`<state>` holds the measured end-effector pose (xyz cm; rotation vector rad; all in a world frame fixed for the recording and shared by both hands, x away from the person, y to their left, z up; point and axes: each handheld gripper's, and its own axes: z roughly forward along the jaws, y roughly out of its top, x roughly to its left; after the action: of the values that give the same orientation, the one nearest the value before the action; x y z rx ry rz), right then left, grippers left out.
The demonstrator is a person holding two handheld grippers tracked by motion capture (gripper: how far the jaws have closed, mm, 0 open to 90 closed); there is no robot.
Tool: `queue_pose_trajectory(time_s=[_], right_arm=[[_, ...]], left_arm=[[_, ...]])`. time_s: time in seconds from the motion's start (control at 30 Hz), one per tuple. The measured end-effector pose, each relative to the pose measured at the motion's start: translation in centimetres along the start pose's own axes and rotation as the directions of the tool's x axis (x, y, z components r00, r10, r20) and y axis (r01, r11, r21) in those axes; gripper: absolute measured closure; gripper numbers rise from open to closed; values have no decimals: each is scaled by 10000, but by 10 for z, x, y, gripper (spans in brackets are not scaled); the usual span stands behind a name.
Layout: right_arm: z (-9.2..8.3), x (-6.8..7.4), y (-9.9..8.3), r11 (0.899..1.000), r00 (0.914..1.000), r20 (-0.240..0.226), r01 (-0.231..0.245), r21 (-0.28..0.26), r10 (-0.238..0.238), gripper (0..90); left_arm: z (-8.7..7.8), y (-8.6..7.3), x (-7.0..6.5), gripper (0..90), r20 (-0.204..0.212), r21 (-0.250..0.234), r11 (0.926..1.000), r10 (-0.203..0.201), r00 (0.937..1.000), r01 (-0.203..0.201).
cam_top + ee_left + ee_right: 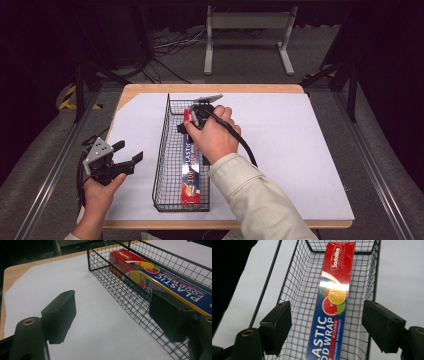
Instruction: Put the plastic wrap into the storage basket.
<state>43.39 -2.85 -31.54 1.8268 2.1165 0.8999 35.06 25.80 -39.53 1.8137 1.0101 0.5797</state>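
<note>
Counter (300, 150) fills the middle of the high view, covered by a white sheet with a wood edge showing at the upper left corner. Wire basket (162, 150) sits left of centre on it, long axis running from near edge toward far edge, so a gripper can come in from above along its length. Plastic wrap box (189, 185) lies flat on the basket floor, lengthwise; its near end shows at lower centre, the rest is hidden under the right hand (215, 137). In the right gripper view the box (334, 302) runs up the middle of the frame between the two fingers (277, 327), which are spread apart, clear of the box on both sides and not touching it. My read: right gripper (192, 117) hangs above the far half of the basket, lined up to straddle the box across its narrow width; cannot tell if it's going in or coming out. Left gripper (122, 162) is at lower left of the high view, over bare sheet just beside the basket's left wall, fingers (60, 315) apart, holding nothing. Looks parked, possibly placed to steady the basket.
</note>
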Motion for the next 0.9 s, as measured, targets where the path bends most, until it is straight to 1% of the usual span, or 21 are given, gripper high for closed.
queue_pose_trajectory(time_s=[0.03, 0.1, 0.13, 0.17, 0.2, 0.27, 0.33, 0.37, 0.4, 0.43, 0.47, 0.53, 0.57, 0.6, 0.63, 0.7, 0.73, 0.77, 0.8, 0.87, 0.9], right_arm=[[0, 0, 0, 10000, 10000, 0, 0, 0, 0, 242], [-4, -6, -1, 9999, 9999, 10, 132, -49, -132, 231], [-8, -14, -4, 9987, 9986, 127, 512, -84, -511, 227], [-8, -14, -4, 9987, 9986, 127, 512, -84, -511, 227], [-10, -17, -6, 9976, 9977, 104, 675, -120, -674, 212], [-16, -26, -10, 9954, 9957, 56, 921, -254, -920, 205], [-22, -33, -12, 9942, 9947, -17, 1028, -309, -1029, 203], [-26, -40, -14, 9930, 9934, -111, 1136, -336, -1141, 201], [-32, -51, -17, 9903, 9909, -137, 1333, -393, -1340, 194], [-32, -51, -17, 9903, 9909, -137, 1333, -393, -1340, 194], [-34, -55, -17, 9885, 9893, -178, 1442, -465, -1451, 194], [-43, -72, -21, 9861, 9874, -246, 1548, -601, -1565, 191], [-43, -72, -21, 9861, 9874, -246, 1548, -601, -1565, 191], [-47, -80, -22, 9829, 9842, -381, 1698, -714, -1728, 189], [-55, -95, -24, 9824, 9844, -415, 1673, -830, -1712, 184], [-61, -111, -23, 9835, 9859, -347, 1601, -847, -1634, 188], [-63, -119, -21, 9810, 9835, -334, 1747, -839, -1779, 196], [-63, -119, -21, 9810, 9835, -334, 1747, -839, -1779, 196], [-67, -133, -19, 9735, 9770, -224, 2091, -927, -2120, 197], [-73, -145, -19, 9700, 9745, -140, 2215, -1004, -2240, 197], [-76, -151, -20, 9710, 9762, -118, 2143, -1058, -2168, 196]], left_arm=[[0, 0, 0, 225, 8, 6, 10000, 4, 10000, -4], [1, 0, 0, 224, 48, 71, 10000, -6, 10000, 5], [2, 0, 0, 224, 103, 111, 9999, 34, 9999, -35], [2, 0, 0, 223, 103, 111, 9999, 34, 9999, -35], [3, -1, 1, 223, 98, 134, 9999, 31, 9999, -32], [4, -2, 1, 222, 111, 190, 9998, 7, 9999, -9], [5, -4, 2, 221, 119, 310, 9995, 6, 9999, -10], [6, -5, 2, 221, 126, 331, 9995, -13, 9999, 9], [7, -6, 2, 221, 136, 374, 9993, -25, 9999, 20], [7, -6, 2, 222, 136, 374, 9993, -25, 9999, 20], [7, -7, 3, 222, 144, 393, 9992, -21, 9999, 16], [8, -7, 3, 222, 125, 408, 9992, -2, 9999, -3], [8, -7, 3, 221, 125, 408, 9992, -2, 9999, -3], [8, -8, 4, 221, 107, 420, 9991, 2, 9999, -6], [8, -8, 5, 221, 113, 422, 9991, -17, 9999, 12], [9, -9, 6, 219, 127, 403, 9992, -10, 9999, 4], [11, -12, 9, 216, 280, 330, 9994, 129, 9995, -139], [11, -12, 9, 214, 280, 330, 9994, 129, 9995, -139], [12, -15, 10, 213, 232, 336, 9991, 252, 9994, -259], [13, -16, 12, 213, 174, 340, 9988, 336, 9993, -342], [13, -16, 12, 214, 174, 340, 9988, 336, 9993, -342]])
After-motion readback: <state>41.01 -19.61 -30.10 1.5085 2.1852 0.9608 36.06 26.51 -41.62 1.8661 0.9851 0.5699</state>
